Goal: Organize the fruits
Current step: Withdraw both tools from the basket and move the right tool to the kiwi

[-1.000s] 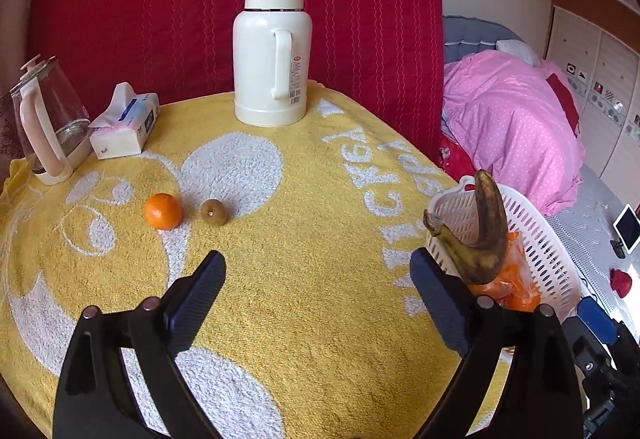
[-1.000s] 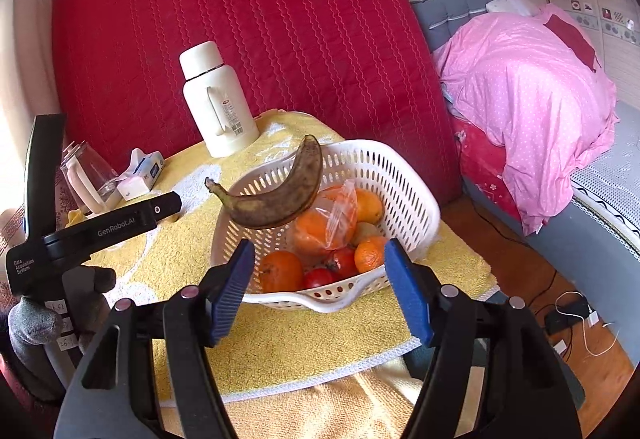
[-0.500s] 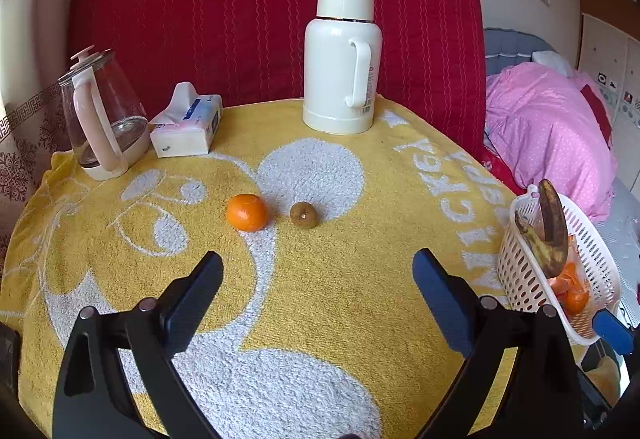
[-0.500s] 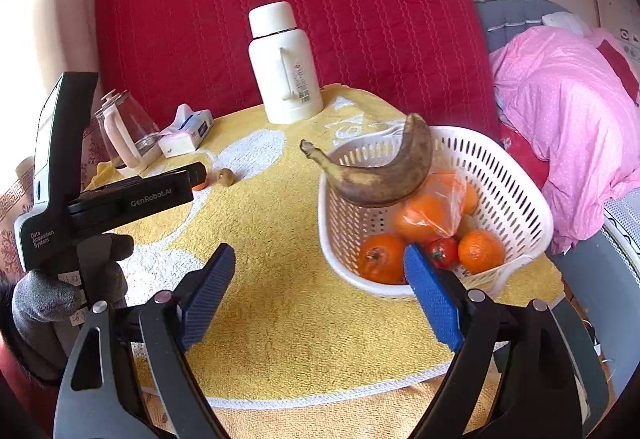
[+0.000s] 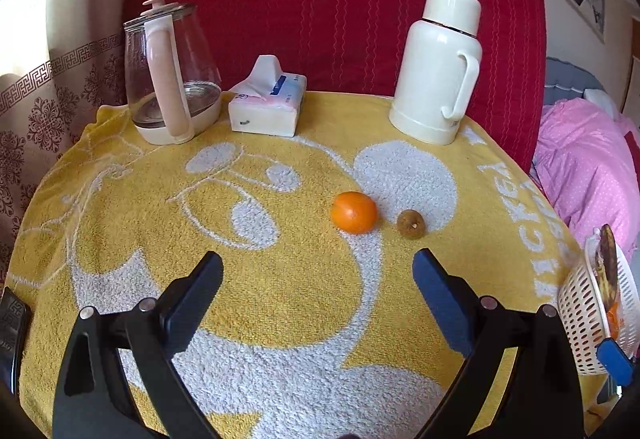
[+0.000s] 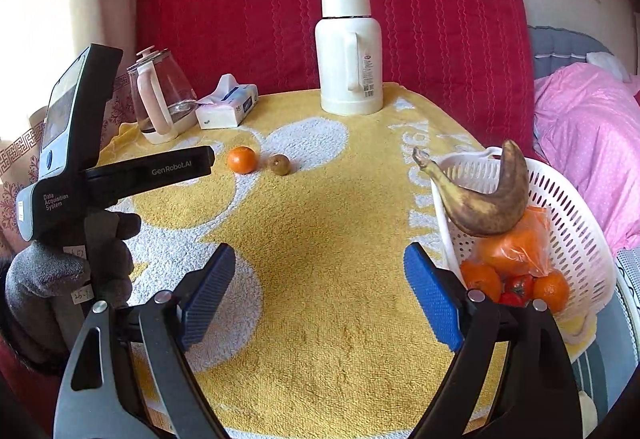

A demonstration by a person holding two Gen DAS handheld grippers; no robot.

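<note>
Two fruits sit alone on the yellow towel over the tabletop [image 5: 120, 199]: a little orange [image 5: 353, 212] and a small brown fruit [image 5: 410, 223] just beside it. They look like the next ones to be picked up.

The left gripper [image 5: 316, 303] hangs over the towel with its fingers spread wide and nothing between them. The orange lies ahead of it and a bit to its right. The right gripper [image 6: 316, 291] is spread wide too and holds nothing.

The white basket [image 6: 576, 223] stands at the right edge of the tabletop. It holds a dark banana [image 6: 484, 207], a bag of oranges and some other fruit.

I think the next move is to bring the left gripper forward over the orange, lower it, and squeeze softly so the round fruit does not roll away.

A second ago the right fingers were closer together and pointed at the basket. Both grippers have swung to the left since then, so the kettle [image 5: 168, 71] and tissue pack [image 5: 268, 103] now show fully.
</note>
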